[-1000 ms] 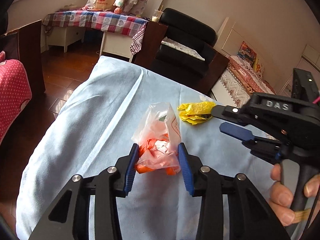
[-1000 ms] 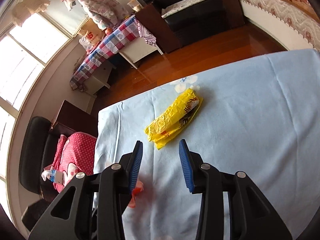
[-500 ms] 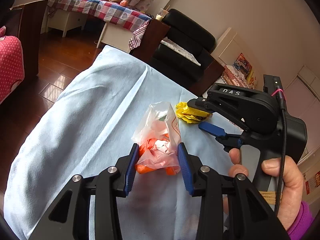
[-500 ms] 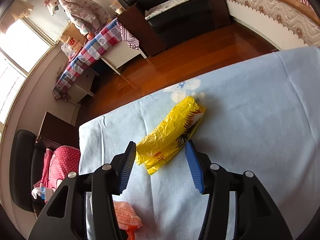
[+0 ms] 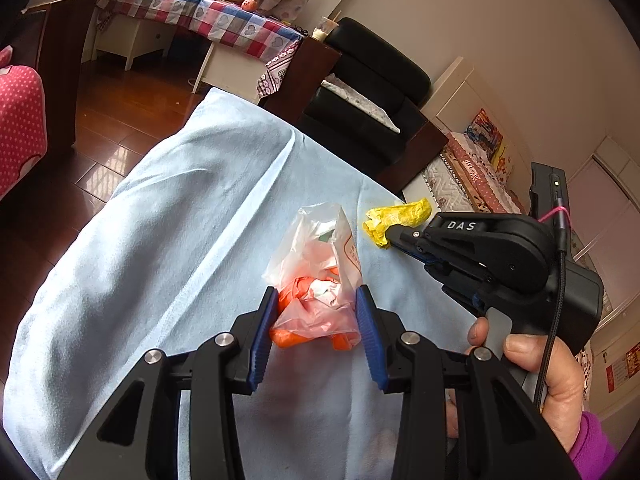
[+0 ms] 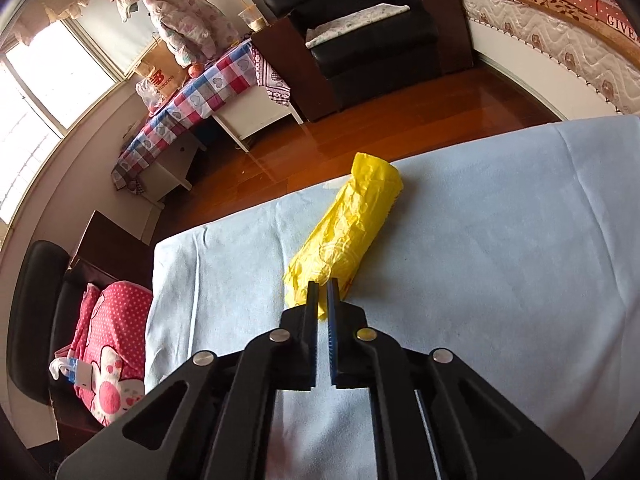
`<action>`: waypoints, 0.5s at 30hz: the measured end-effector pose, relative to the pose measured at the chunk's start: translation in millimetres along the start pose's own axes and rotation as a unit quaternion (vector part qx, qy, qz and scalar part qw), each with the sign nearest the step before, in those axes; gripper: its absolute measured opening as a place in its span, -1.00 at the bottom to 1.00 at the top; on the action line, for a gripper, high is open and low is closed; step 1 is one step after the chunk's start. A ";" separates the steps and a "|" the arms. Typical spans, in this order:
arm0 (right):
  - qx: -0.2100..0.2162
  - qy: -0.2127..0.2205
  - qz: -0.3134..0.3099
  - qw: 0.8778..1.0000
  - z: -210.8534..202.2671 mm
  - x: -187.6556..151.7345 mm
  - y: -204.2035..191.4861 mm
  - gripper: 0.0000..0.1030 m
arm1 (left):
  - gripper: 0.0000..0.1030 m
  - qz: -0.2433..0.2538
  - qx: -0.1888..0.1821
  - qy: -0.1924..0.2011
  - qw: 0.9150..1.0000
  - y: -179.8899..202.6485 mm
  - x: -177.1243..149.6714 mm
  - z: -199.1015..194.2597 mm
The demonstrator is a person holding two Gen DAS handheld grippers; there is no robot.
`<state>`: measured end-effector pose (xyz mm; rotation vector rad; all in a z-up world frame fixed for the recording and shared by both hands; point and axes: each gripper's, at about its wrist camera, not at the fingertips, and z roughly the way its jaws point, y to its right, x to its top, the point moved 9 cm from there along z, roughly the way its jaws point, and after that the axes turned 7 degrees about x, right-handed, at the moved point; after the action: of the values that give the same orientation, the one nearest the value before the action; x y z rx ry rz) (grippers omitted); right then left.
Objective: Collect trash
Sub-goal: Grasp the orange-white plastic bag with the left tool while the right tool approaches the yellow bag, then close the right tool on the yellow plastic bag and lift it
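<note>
So we're mid-grab on the trash here — our right gripper (image 6: 323, 296) has its fingers pinched nearly together on the near end of the yellow wrapper (image 6: 348, 232), with a bit of the yellow plastic caught between the pads. Our left gripper (image 5: 317, 320) sits with its fingers spread about as wide as the clear plastic bag (image 5: 320, 264) of orange and white scraps, one pad on each side of the bag's lower part; they look like they're touching it, but we can't tell if they're squeezing yet. Both pieces lie on the light blue cloth (image 6: 500, 240), the wrapper out near its far edge and the bag just beside it at roughly 8 o'clock from the wrapper in the left wrist view. The wrapper is a long crumpled roll — in the right wrist view its long axis runs from our fingertips up toward 1 o'clock, far end pointing off the cloth's edge. Next move, we figure, is lifting the wrapper clear without it slipping out, since only a thin edge is gripped, then probably dropping it into the bag.
</note>
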<state>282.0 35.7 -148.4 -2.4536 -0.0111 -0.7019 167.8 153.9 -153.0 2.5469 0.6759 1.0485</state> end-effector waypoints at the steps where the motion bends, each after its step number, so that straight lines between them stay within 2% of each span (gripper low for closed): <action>1: -0.001 0.000 -0.004 1.000 -4.1 -0.8 0.8 -0.96 | -0.25 0.000 -0.001 0.000 1.000 0.4 0.2 0.5; 9: 0.001 0.005 0.003 1.000 -38.9 -7.8 24.1 -0.99 | -0.25 0.000 -0.003 -0.001 1.000 1.8 0.1 1.5; 15: 0.027 0.012 0.041 0.999 -44.6 5.7 14.1 -0.96 | -0.24 -0.001 -0.004 -0.001 1.000 1.6 0.2 1.5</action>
<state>267.6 -0.8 -122.2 -2.3789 0.0778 -0.6874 169.5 152.5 -153.2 2.5410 0.6719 1.0461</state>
